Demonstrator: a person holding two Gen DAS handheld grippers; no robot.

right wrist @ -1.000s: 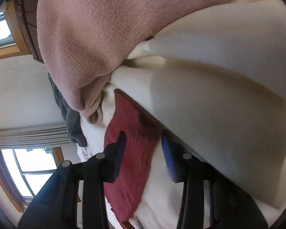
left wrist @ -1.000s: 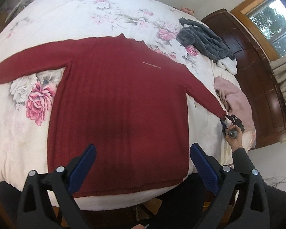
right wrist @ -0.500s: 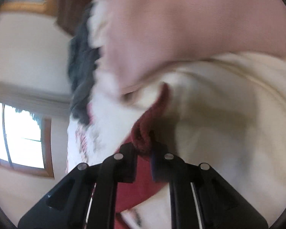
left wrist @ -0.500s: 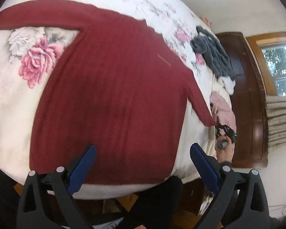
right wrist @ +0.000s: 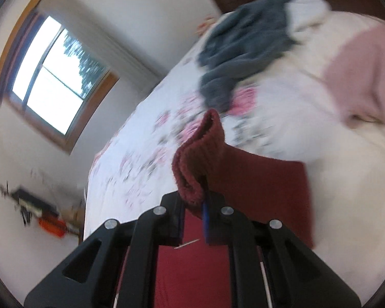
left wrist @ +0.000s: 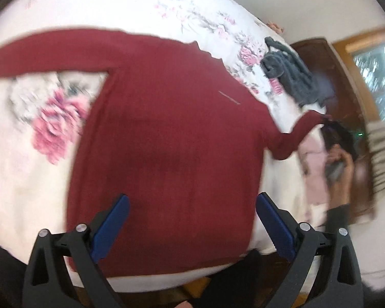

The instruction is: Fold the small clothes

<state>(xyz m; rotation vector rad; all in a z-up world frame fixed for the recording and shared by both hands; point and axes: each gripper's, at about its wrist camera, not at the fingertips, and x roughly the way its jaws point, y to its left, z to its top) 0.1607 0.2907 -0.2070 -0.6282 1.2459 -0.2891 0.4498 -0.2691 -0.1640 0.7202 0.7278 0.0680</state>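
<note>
The red sweater [left wrist: 166,154] is spread on the bed [left wrist: 25,179], its cuff [right wrist: 195,164] pinched in the right gripper [right wrist: 193,220] and apparently (blurred) lifted for folding inward, while the left gripper [left wrist: 192,228] is held spread at lower frame.

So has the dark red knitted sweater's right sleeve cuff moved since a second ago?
Yes. The cuff, clamped in the right gripper, lifted off the bed edge toward the grey garment.

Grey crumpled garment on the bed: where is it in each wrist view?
Left wrist: the grey crumpled garment lies upper right, on the floral white bedspread, above the lifted dark red knit sweater sleeve.
Right wrist: grey crumpled garment sits upper centre-right, beyond the cuff.
Shared landmark: the sleeve cuff, pinched in the right tool.
</note>
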